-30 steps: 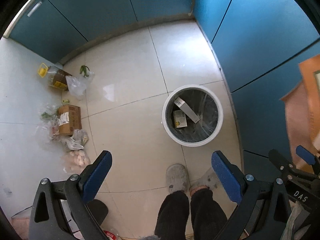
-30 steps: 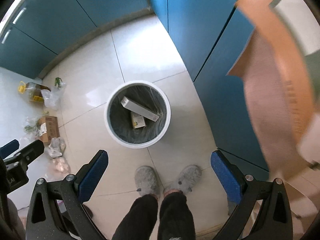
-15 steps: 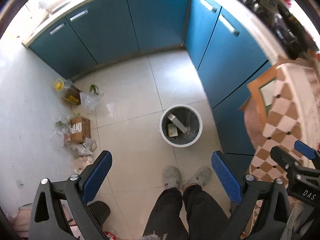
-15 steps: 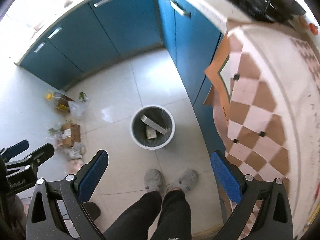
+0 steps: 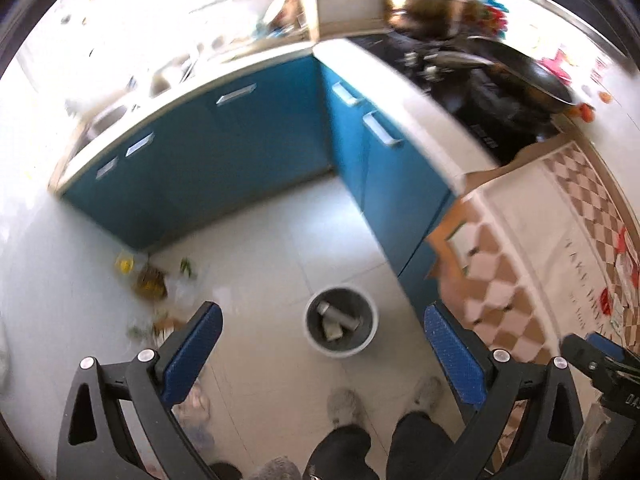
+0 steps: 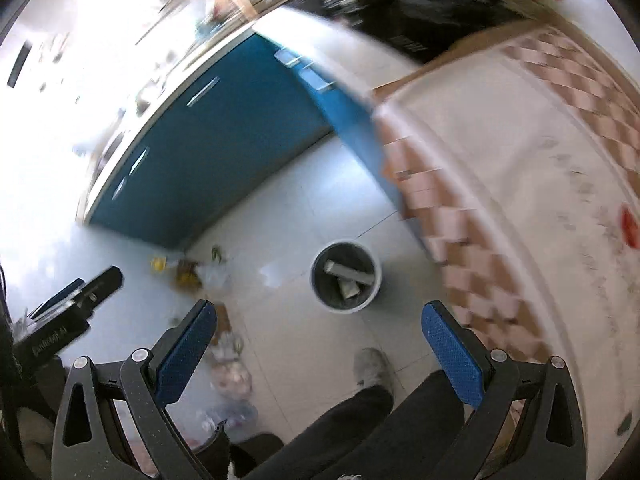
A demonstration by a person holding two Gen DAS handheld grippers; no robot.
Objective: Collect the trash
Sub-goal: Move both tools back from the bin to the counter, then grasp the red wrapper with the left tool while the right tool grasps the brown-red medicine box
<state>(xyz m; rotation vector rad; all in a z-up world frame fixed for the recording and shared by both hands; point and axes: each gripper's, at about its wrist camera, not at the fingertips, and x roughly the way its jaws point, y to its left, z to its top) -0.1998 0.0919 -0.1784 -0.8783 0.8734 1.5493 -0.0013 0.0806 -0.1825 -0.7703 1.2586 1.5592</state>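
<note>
A round white trash bin [image 5: 372, 334] [image 6: 374, 294] stands far below on the tiled floor, with a long grey box and a small carton inside. My left gripper [image 5: 322, 350] is open and empty, high above the bin. Open and empty too, my right gripper [image 6: 320, 344] hangs high over the floor. Loose trash lies at the left by the wall: an oil bottle [image 5: 150, 280] [image 6: 184, 272], plastic bags [image 5: 186, 290] [image 6: 218, 276] and a brown box [image 5: 170, 324]. More bags [image 6: 234, 376] lie under the right gripper's left finger.
Blue cabinets [image 5: 224, 160] [image 6: 224, 148] line the back and right. A checkered cloth [image 5: 532, 264] [image 6: 520, 200] covers the counter at right, and a black stove with pans [image 5: 476, 76] sits behind it. A person's dark trousers [image 5: 384, 452] and grey slippers [image 5: 346, 404] stand near the bin.
Both grippers have risen well above the floor and tilted up; the bin looks smaller and the countertop, stove and cloth have come into view. Both stay open.
</note>
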